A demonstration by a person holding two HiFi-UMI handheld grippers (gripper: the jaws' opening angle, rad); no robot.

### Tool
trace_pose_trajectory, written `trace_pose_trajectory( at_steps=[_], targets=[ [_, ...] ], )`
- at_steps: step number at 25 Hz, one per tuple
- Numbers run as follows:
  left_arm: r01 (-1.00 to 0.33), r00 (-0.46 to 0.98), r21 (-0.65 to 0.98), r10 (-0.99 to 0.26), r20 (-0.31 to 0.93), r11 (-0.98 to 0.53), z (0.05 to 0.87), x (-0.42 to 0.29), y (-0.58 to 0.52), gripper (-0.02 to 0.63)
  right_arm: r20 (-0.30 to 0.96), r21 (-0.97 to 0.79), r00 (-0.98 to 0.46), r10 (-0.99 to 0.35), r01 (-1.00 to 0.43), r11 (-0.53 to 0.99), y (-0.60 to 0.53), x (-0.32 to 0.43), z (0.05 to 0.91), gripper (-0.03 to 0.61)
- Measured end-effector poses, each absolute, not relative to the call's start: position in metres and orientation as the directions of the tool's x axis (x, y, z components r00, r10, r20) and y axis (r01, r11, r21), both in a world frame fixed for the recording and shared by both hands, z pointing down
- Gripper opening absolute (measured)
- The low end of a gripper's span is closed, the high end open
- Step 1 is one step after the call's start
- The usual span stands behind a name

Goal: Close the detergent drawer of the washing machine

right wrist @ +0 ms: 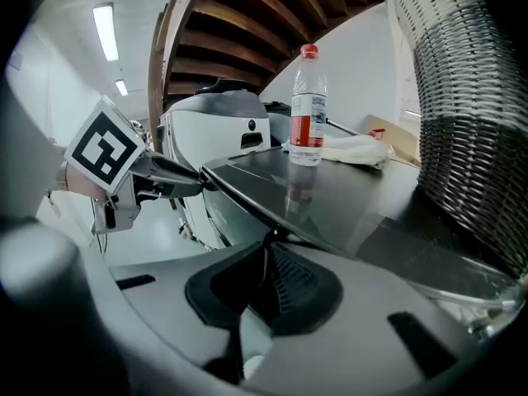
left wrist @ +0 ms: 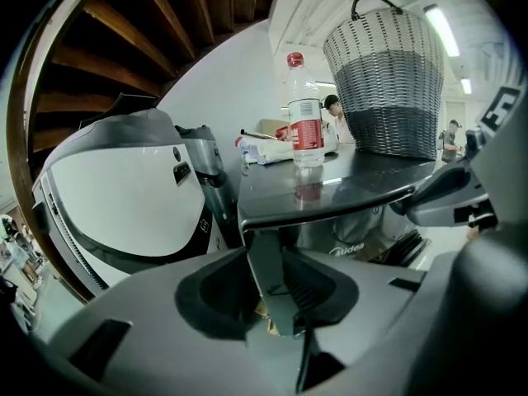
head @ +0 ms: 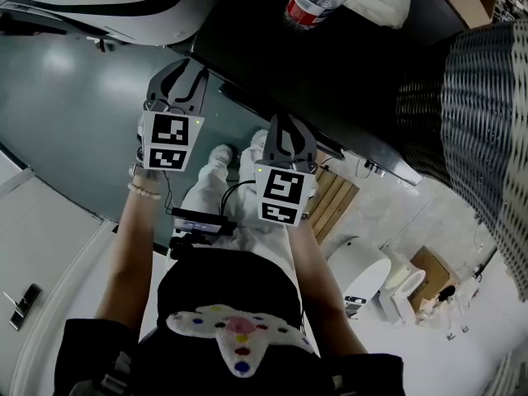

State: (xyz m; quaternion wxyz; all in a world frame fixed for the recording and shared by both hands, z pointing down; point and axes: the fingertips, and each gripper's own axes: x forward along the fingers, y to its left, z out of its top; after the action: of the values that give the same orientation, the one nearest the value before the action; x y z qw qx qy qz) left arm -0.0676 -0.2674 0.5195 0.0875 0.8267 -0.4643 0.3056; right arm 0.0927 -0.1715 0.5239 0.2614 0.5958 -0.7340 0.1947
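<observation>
- Nearest the camera is the person's black top (head: pixel 223 287), which carries a white patch dotted with colours (head: pixel 235 332). Both forearms reach forward from it, each hand holding a gripper.
- The washing machine (head: pixel 330 81) lies beyond them. It has a dark, glossy top and a shiny front with lettering under the front edge.
- A woven basket (left wrist: pixel 388 81) stands upright on the right part of that top. Its upper band is pale, its lower band is grey, and a dark handle arches over the mouth. No view looks inside it, so I cannot tell its contents.
- A white domed machine (left wrist: pixel 124 196) with dark trim sits just left of the washer.
- A brown cardboard box (head: pixel 433 272) sits on the floor at the right, too small to see into.
- The left gripper (head: pixel 188 68) has its jaws wide, with the tips at the top's left front corner. A grey panel stands between them, close to the ridged pad, with open space on its other side.
- The right gripper (head: pixel 286 124) has its jaws narrow, leaving a thin slit with nothing in it. Its tips are just under the top's front edge.
- The detergent drawer (left wrist: pixel 268 275) is that grey panel, hanging under the left front corner. I cannot tell how far out it stands.
- A clear bottle (left wrist: pixel 304 122) with a red cap and red label stands upright on the top, well apart from the basket. Its fill level is unclear.
- A white cloth (right wrist: pixel 355 149) lies just beside the bottle.
</observation>
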Motion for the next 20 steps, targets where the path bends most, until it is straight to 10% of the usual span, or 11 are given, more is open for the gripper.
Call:
trace_pose_trajectory(
  at_steps=[20],
  targets=[
    [-0.847, 0.413, -0.082, -0.748, 0.519, -0.525, 0.464, -0.047, -0.238, 0.011, 0.531, -0.038, -0.278, -0.8, -0.951, 0.306, -0.176, 0.112, 0.472, 0.006]
  ],
)
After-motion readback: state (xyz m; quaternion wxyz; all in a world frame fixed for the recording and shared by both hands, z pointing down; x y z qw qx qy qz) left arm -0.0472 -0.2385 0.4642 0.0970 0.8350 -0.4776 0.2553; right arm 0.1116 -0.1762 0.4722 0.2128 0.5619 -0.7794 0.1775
